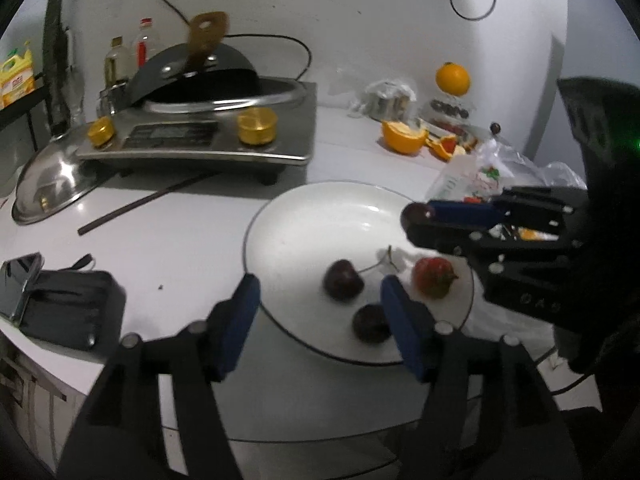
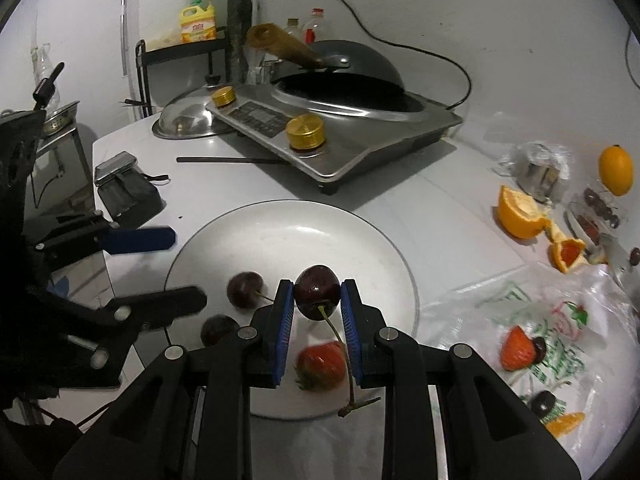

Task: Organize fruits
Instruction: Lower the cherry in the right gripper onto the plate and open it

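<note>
A dark cherry (image 2: 317, 292) is pinched between the blue pads of the right claw (image 2: 316, 300), its stem trailing down and back between the fingers. The claw is clenched on the fruit's sides and carries it in the air over the white plate (image 2: 280, 216), which looks to be the collecting spot. I take it the cherry is about to be set down there.

On the plate already lie two more cherries (image 2: 245, 289) and (image 2: 219, 330), close together on the near left part, and a strawberry (image 2: 321, 365) just beside them, under the held cherry's stem.

The left claw (image 1: 320, 304) stands released, nothing between its pads. It sits low over the plate's near edge, one finger just beside the nearer cherry (image 1: 371, 323), probably clear so the right has room.

More fruit waits well apart on the right of the table (image 2: 440, 208): a strawberry piece (image 2: 518, 348) on a printed plastic bag (image 2: 560, 320), a whole orange (image 2: 616, 170) and orange peel (image 2: 520, 212). A steel cooker (image 2: 340, 128) stands behind.
</note>
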Motion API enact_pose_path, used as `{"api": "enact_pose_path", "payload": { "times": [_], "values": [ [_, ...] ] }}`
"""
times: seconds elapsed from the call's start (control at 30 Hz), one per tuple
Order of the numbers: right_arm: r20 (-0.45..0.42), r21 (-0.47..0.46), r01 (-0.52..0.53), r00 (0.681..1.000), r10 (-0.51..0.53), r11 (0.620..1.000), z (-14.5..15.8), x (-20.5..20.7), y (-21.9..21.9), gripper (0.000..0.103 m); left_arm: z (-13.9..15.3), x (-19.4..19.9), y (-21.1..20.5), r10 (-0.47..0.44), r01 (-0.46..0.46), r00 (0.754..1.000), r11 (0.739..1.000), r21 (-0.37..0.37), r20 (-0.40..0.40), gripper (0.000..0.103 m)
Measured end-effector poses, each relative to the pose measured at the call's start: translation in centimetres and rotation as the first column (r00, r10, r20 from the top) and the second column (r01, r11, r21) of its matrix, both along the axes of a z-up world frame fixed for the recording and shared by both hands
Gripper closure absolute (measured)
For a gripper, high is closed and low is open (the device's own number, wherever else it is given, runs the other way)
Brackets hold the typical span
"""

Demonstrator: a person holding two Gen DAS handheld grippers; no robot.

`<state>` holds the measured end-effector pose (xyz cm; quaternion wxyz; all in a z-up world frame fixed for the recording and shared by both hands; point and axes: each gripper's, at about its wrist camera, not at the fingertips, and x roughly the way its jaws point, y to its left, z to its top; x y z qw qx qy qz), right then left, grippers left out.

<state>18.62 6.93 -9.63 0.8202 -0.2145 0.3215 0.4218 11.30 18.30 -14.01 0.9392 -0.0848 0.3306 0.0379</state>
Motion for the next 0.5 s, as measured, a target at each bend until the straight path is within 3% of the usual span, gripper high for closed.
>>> {"api": "enact_pose_path", "payload": {
  "times": [0.5],
  "values": [
    [-0.044, -0.019, 0.006, 0.999, -0.007, 1.000, -2.0, 1.6, 3.2, 0.078, -0.9, -0.1, 2.4, 0.034, -0.034, 0.999, 0.999, 0.006, -0.027, 0.038]
  ]
}}
